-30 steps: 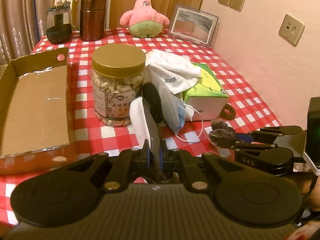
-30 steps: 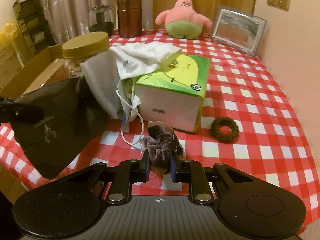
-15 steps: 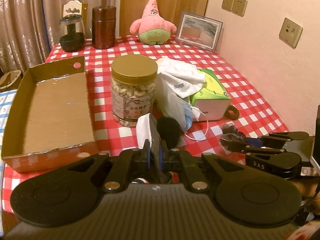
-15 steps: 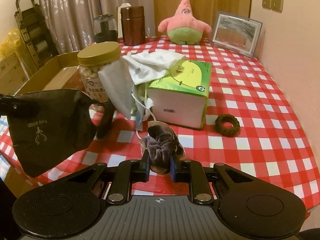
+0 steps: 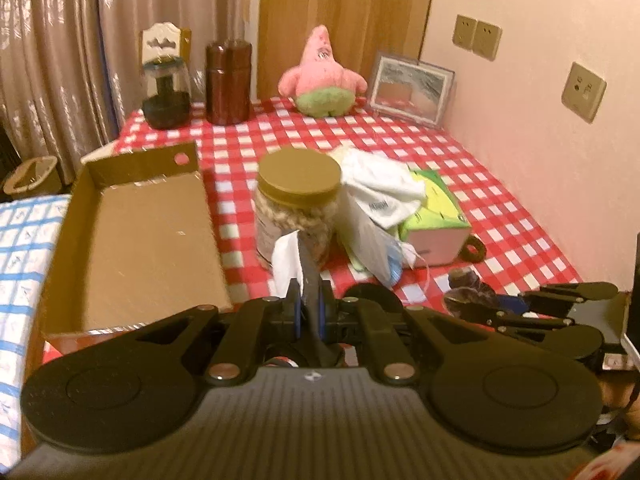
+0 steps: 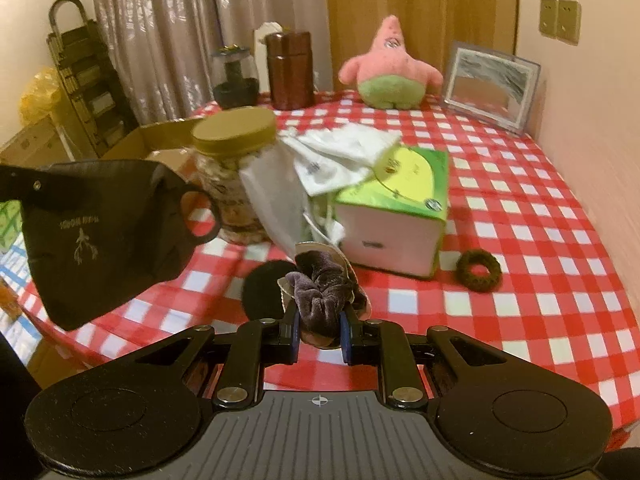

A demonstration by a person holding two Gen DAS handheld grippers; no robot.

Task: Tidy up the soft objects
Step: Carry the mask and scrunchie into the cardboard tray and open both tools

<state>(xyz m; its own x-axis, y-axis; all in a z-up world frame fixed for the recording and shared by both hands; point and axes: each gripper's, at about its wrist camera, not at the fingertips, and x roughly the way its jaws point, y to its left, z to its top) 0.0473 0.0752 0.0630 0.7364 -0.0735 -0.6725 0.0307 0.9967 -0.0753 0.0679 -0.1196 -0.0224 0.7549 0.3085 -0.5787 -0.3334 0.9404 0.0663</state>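
My left gripper (image 5: 309,300) is shut on a black face mask (image 6: 108,232), held edge-on in the left wrist view (image 5: 307,272) and hanging above the table's front left. My right gripper (image 6: 319,334) is shut on a dark purple velvet scrunchie (image 6: 322,292), held above the front of the table; it also shows in the left wrist view (image 5: 472,298). A pile of white masks (image 6: 336,156) lies over a green tissue box (image 6: 400,204). A brown scrunchie (image 6: 479,269) lies on the cloth beside the box. A pink star plush (image 6: 390,70) sits at the back.
An open cardboard box (image 5: 132,236) lies at the table's left. A jar of nuts with a gold lid (image 5: 298,204) stands mid-table. A brown canister (image 5: 228,82), a dark glass jar (image 5: 166,94) and a framed picture (image 5: 410,88) stand at the back. A wall (image 5: 540,120) runs along the right.
Both grippers have pulled back and risen from the table, keeping their loads. The black mask has lifted clear of the white pile and now hangs free at the left.
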